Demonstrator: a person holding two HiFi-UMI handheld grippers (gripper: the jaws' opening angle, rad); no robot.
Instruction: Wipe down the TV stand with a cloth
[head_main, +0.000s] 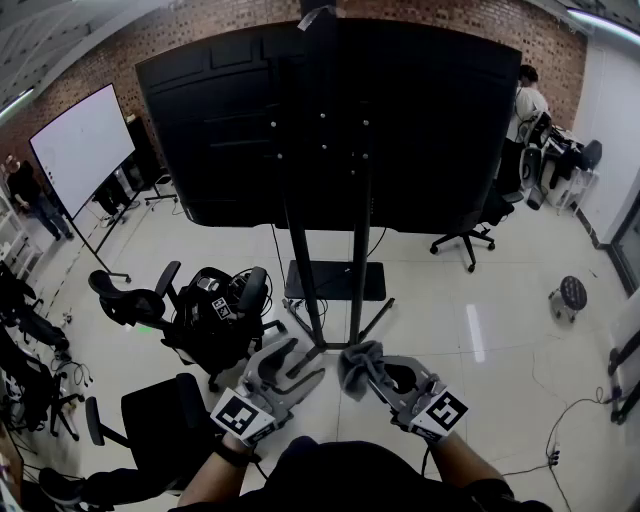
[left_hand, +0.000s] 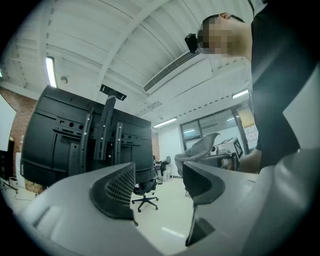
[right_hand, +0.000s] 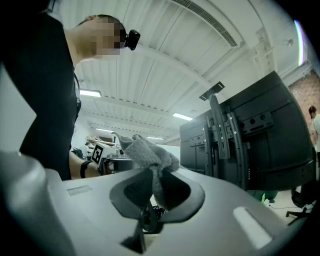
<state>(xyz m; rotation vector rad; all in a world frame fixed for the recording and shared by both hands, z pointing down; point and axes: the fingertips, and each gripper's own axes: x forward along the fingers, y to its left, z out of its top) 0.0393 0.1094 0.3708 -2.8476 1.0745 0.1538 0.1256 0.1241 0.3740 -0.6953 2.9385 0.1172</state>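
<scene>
Pinching grey cloth (head_main: 356, 361) in right gripper (head_main: 372, 376), holding left gripper (head_main: 286, 361) spread, empty, beside it, seemingly short of TV stand (head_main: 357, 270) ahead.

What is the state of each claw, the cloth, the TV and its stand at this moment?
Black metal two-post TV stand: upright, not touched by either claw.
Large black flat TV: mounted upright on the stand, back toward the head camera; on or off cannot be told.
Crumpled grey fabric cloth: bunched up, apart from the stand.
Left grey claw: open, empty.
Right grey claw: shut on the cloth.
</scene>
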